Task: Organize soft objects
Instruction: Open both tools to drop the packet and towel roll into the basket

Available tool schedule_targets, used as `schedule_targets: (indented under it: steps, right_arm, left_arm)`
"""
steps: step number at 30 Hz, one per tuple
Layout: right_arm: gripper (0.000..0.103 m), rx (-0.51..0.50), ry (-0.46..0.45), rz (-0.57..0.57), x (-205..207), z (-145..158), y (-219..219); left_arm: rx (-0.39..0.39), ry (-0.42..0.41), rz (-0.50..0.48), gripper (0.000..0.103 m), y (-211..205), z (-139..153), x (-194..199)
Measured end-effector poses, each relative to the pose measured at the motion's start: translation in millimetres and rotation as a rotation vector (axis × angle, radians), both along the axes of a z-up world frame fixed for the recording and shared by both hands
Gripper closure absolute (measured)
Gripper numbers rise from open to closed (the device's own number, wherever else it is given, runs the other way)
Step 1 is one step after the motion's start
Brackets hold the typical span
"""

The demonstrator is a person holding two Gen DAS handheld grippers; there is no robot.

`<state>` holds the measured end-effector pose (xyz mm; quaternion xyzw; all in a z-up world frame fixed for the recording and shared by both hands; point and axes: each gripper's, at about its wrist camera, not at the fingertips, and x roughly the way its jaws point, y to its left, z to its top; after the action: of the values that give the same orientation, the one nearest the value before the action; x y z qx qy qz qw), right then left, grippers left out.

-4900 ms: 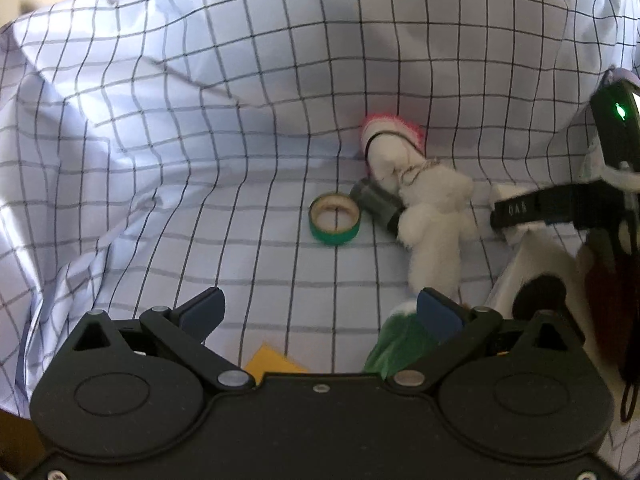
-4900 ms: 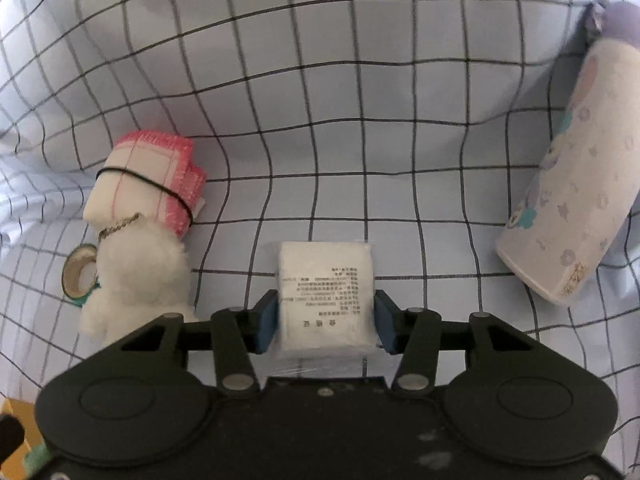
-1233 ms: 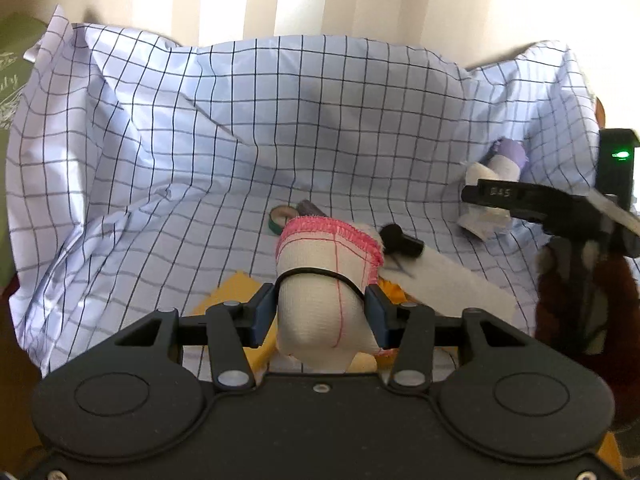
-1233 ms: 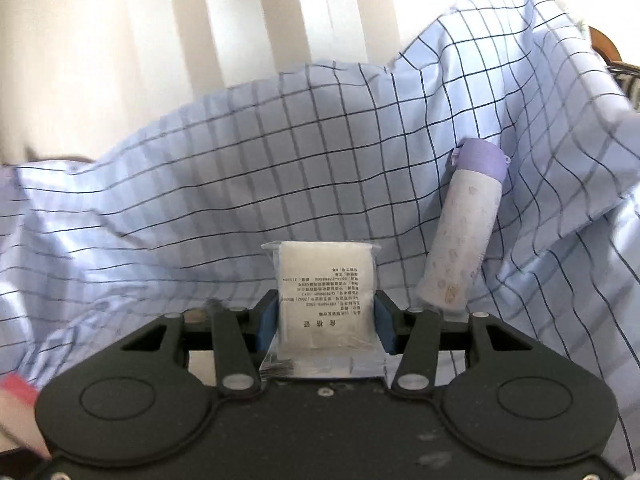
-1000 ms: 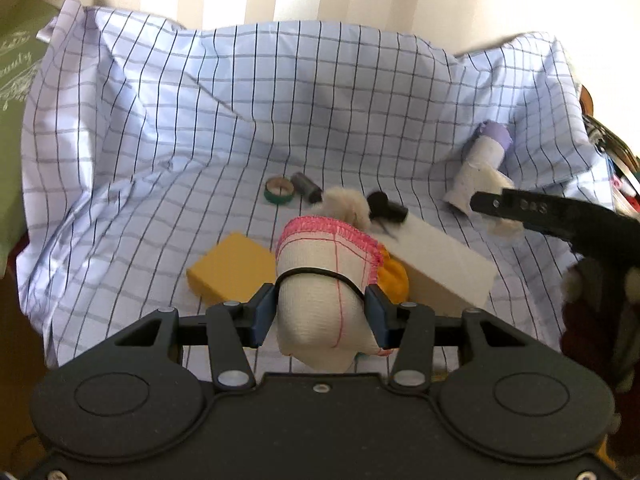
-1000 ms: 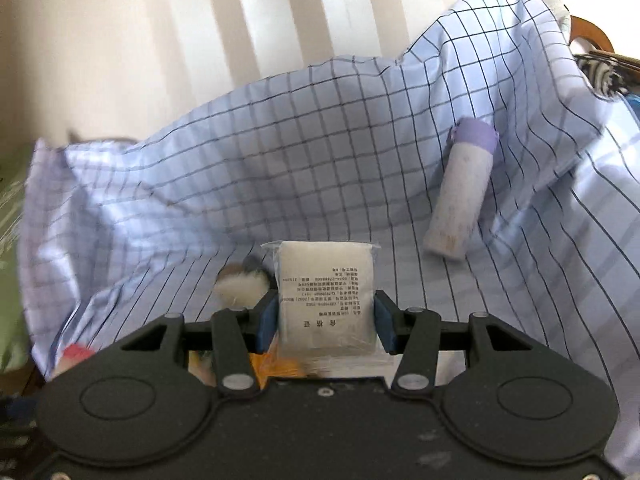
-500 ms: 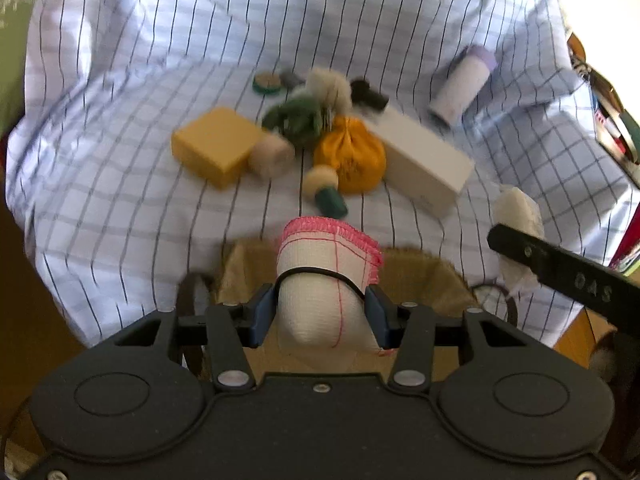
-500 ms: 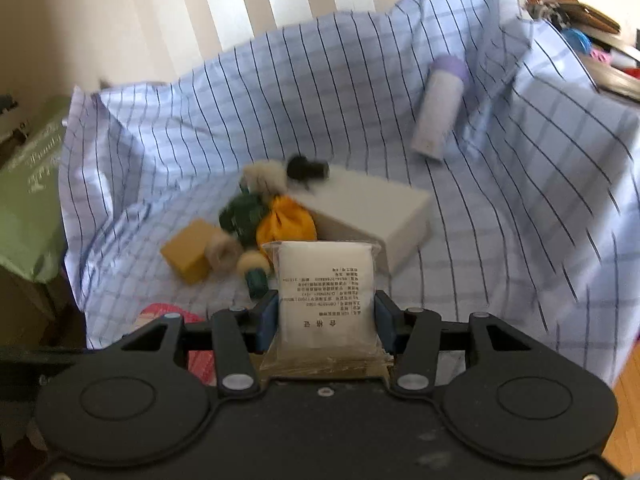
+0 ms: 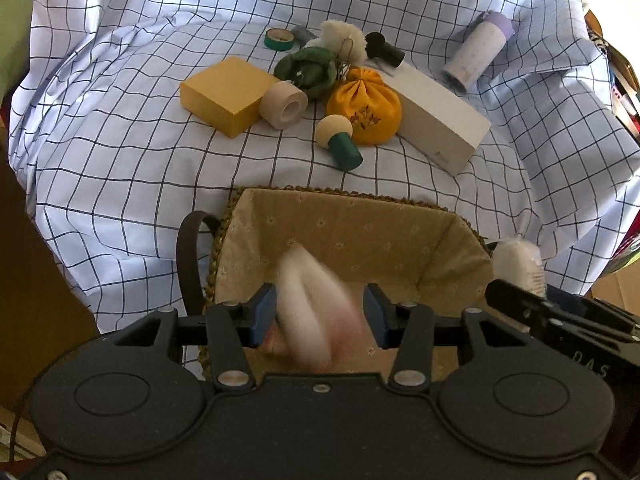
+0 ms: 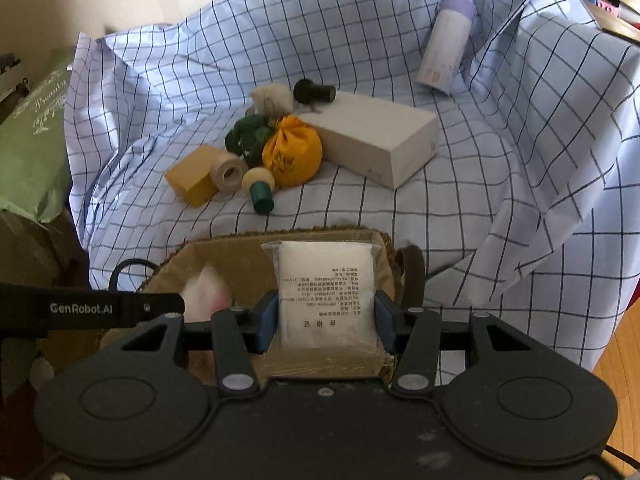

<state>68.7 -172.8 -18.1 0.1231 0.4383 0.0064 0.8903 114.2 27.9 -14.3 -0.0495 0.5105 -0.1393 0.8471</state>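
The roll (image 9: 316,304), a soft bundle of white cloth with pink at one end, sits between the pads of the left gripper (image 9: 320,312) directly over the basket (image 9: 340,194). The jaws stand close together around it. The roll is smeared with motion while the gripper is sharp, so the hold may be slipping. It looks to be placed there for a drop into the basket.

The right gripper (image 10: 326,316) is clamped on the packet (image 10: 326,280), a flat, pillowy white pad in crinkled clear film with printed text. It hangs over the basket's right half, beside the roll, probably waiting its turn.

The basket has a braided rim, a dark loop handle and a tan lining with small flowers. It is roomy enough for both.

On the checked sheet (image 9: 120,140) beyond, the soft items left appear to be an orange pouch (image 9: 364,106), a green fabric wad (image 9: 308,66) and a fluffy toy (image 9: 344,40). Hard ones lie among them: a yellow block (image 9: 224,94), a white box (image 9: 440,120) and a bottle (image 9: 476,54).
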Motion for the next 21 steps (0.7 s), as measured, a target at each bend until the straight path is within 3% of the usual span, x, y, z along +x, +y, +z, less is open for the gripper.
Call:
schedule_targets:
  steps: [6, 9, 21]
  right_arm:
    - [0.051, -0.007, 0.018, 0.03, 3, 1, 4]
    - [0.044, -0.008, 0.028, 0.037, 5, 2, 5]
    - [0.039, -0.016, 0.043, 0.056, 11, 10, 5]
  left_arm:
    - [0.002, 0.007, 0.006, 0.047, 1, 1, 1]
    - [0.01, 0.005, 0.005, 0.047, 0, 2, 1]
    - [0.02, 0.03, 0.014, 0.047, 1, 3, -1]
